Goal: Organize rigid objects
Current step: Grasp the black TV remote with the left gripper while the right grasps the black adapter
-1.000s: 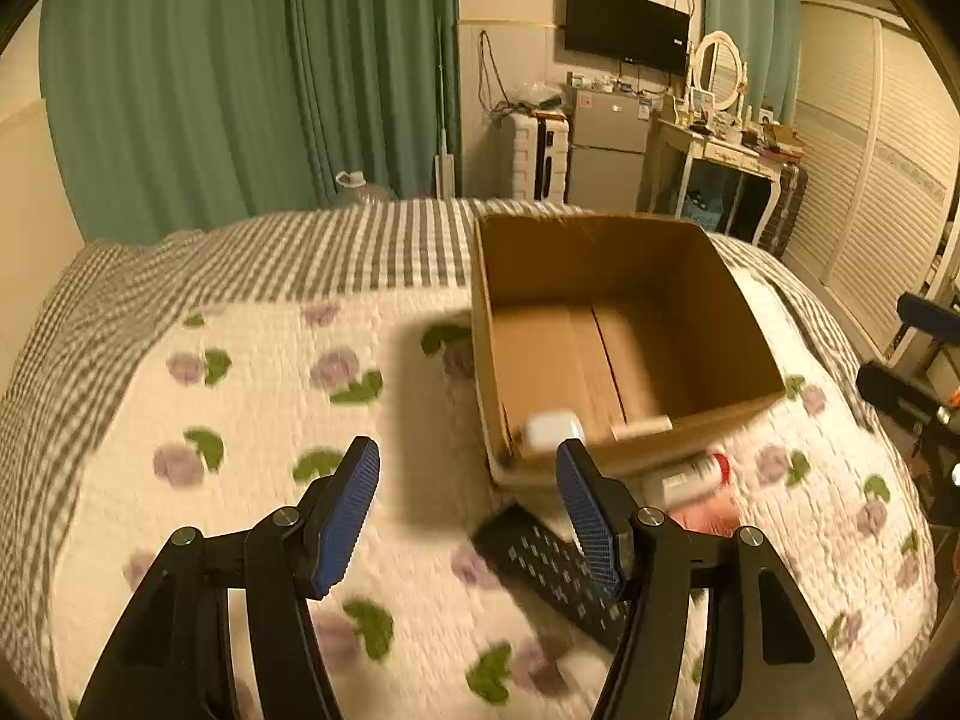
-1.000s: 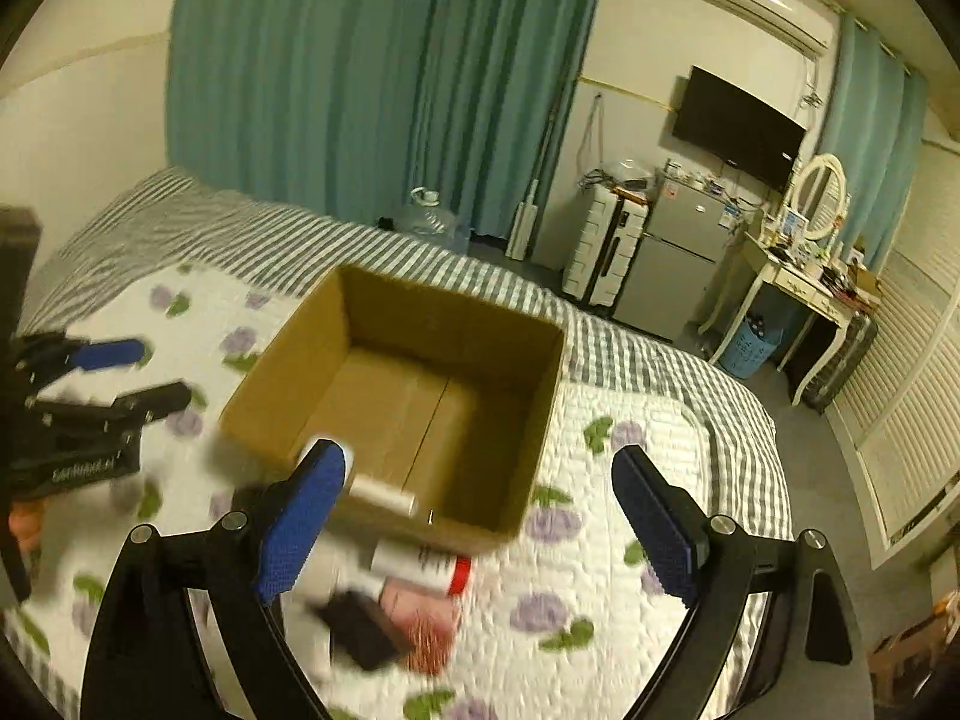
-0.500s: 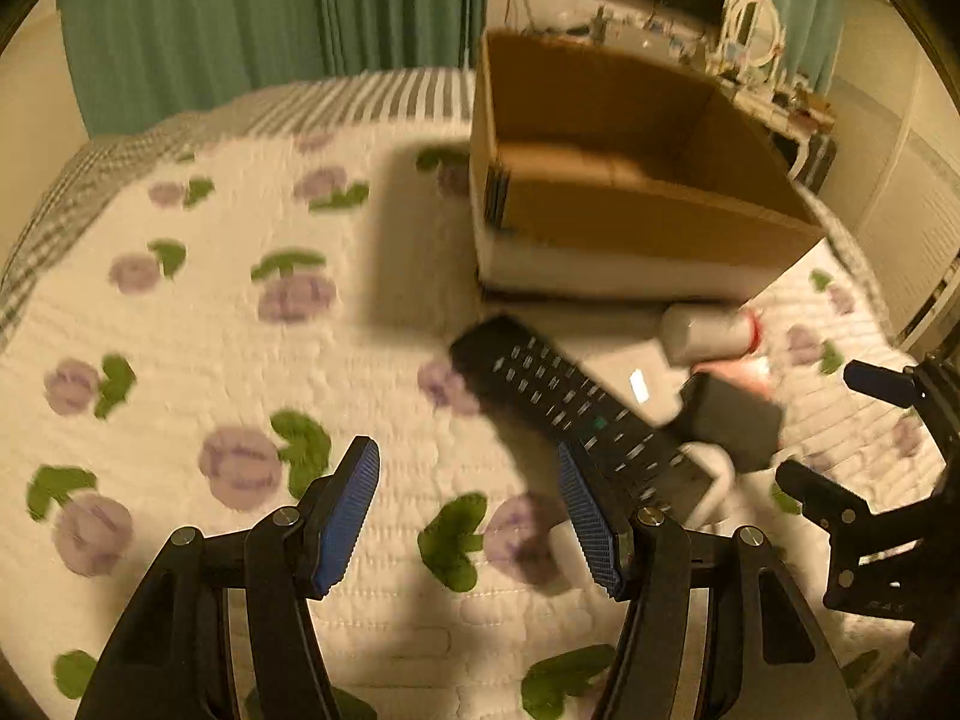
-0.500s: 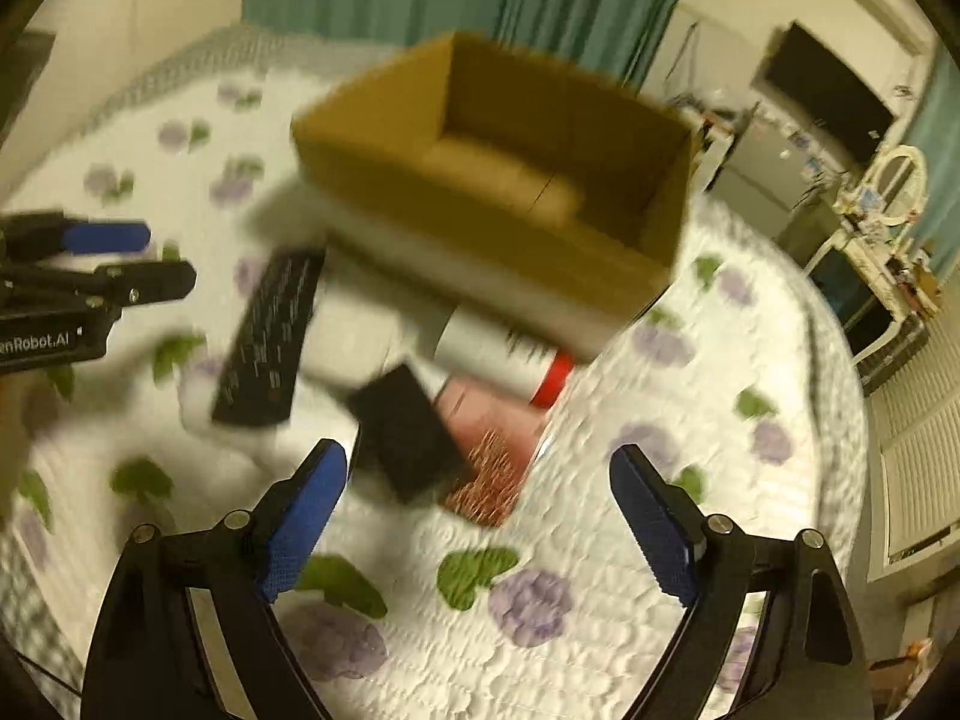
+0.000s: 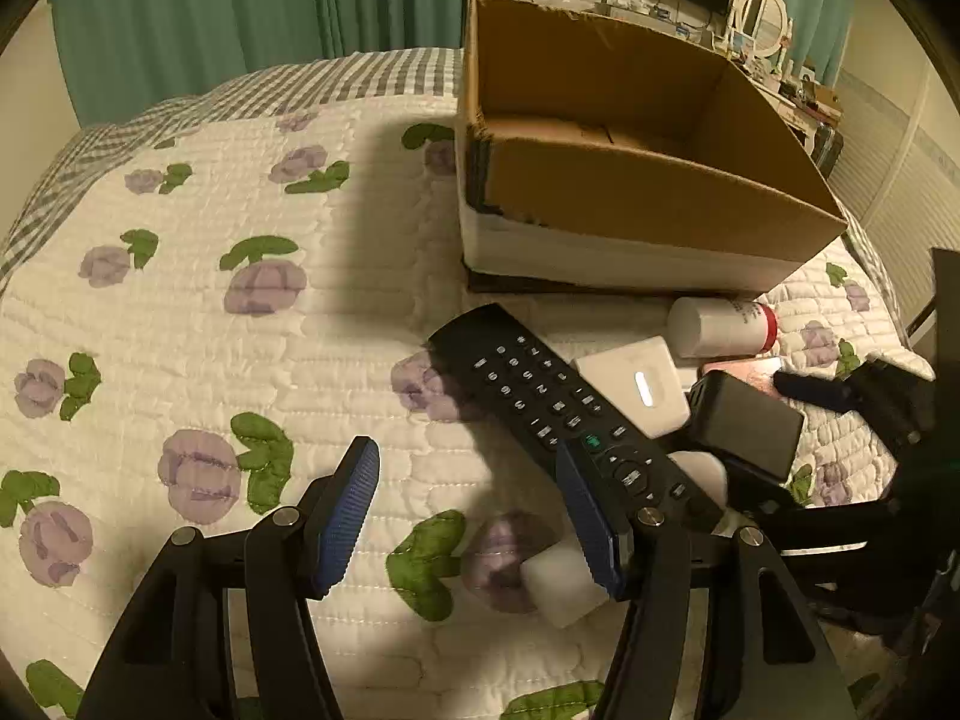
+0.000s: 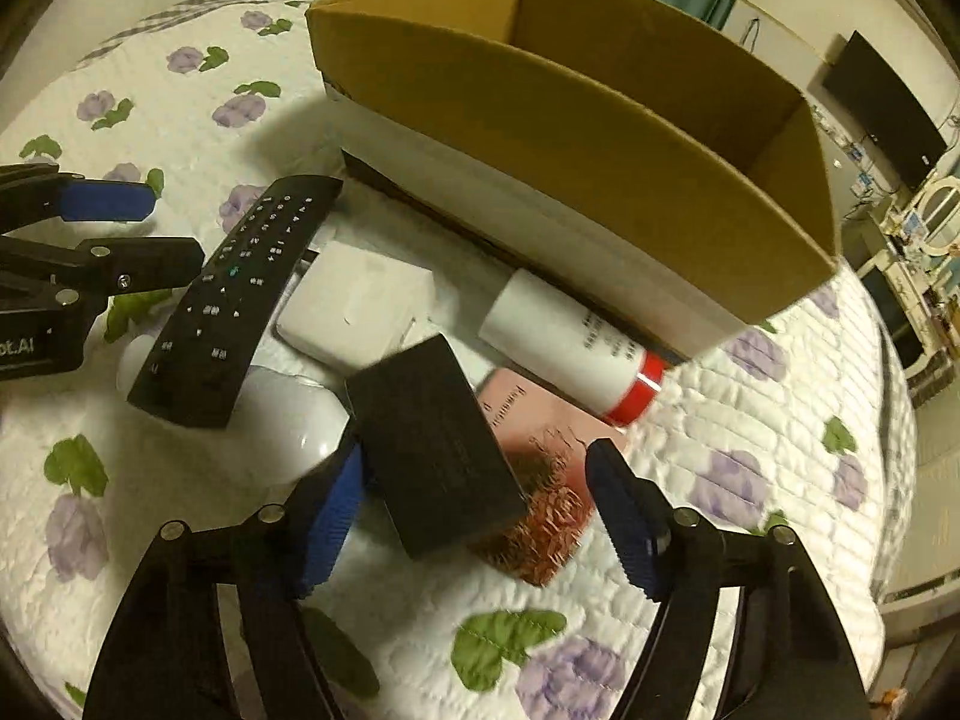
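Note:
An open cardboard box (image 5: 648,192) (image 6: 600,138) stands on the quilted bed. In front of it lies a pile: a black remote (image 5: 564,408) (image 6: 240,294), a white flat box (image 5: 636,384) (image 6: 354,306), a white bottle with a red cap (image 5: 720,327) (image 6: 570,348), a black block (image 5: 744,426) (image 6: 438,450), a pink card (image 6: 534,456) and a white rounded object (image 6: 288,414). My left gripper (image 5: 468,510) is open low over the quilt, its right finger beside the remote's near end. My right gripper (image 6: 480,522) is open, its jaws on either side of the black block's near end.
The floral quilt (image 5: 210,330) spreads wide to the left of the box. A small white block (image 5: 564,588) lies under my left gripper's right finger. Green curtains, a TV and a dresser stand behind the bed.
Both grippers have dropped toward the pile in front of the box. The right one has closed in on the black block, the left one on the remote's near end.

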A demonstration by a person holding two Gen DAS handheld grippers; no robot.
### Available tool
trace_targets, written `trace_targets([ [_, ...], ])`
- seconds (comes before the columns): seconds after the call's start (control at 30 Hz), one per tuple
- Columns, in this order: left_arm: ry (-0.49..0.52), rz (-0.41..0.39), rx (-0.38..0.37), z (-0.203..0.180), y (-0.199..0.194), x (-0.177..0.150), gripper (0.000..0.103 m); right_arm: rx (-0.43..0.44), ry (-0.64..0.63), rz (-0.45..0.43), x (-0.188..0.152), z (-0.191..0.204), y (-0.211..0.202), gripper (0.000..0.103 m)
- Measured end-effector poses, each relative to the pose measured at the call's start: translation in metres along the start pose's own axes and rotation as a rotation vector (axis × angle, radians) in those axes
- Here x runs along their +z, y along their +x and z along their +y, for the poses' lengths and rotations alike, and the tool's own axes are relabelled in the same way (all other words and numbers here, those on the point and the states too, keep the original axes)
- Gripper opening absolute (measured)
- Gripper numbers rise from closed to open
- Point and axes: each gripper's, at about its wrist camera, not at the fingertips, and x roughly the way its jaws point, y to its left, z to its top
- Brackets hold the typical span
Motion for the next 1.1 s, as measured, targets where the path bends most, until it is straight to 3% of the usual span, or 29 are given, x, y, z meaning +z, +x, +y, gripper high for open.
trace_targets([
  [0.1, 0.011, 0.001, 0.006, -0.007, -0.002, 0.002, 0.064, 0.048, 0.04, 0.003, -0.002, 0.001, 0.003, 0.052],
  [0.37, 0.009, 0.024, 0.001, -0.033, 0.002, 0.011, 0.064, -0.013, 0.104, -0.044, -0.018, -0.003, -0.019, 0.046],
  [0.53, -0.055, 0.065, 0.005, -0.042, 0.019, 0.02, 0.064, -0.062, 0.163, -0.102, -0.023, -0.025, -0.035, 0.04],
  [0.73, -0.085, 0.079, 0.08, -0.042, 0.04, 0.027, 0.064, -0.052, 0.203, -0.118, -0.028, -0.041, -0.035, 0.039],
  [0.83, -0.122, 0.077, 0.055, -0.036, 0.043, 0.026, 0.063, -0.046, 0.212, -0.123, -0.027, -0.043, -0.034, 0.039],
  [0.97, -0.097, 0.108, 0.027, -0.034, 0.042, 0.021, 0.062, -0.039, 0.221, -0.126, -0.028, -0.044, -0.034, 0.039],
  [1.1, -0.107, 0.137, -0.024, -0.028, 0.04, 0.012, 0.051, -0.039, 0.224, -0.125, -0.028, -0.043, -0.035, 0.039],
])
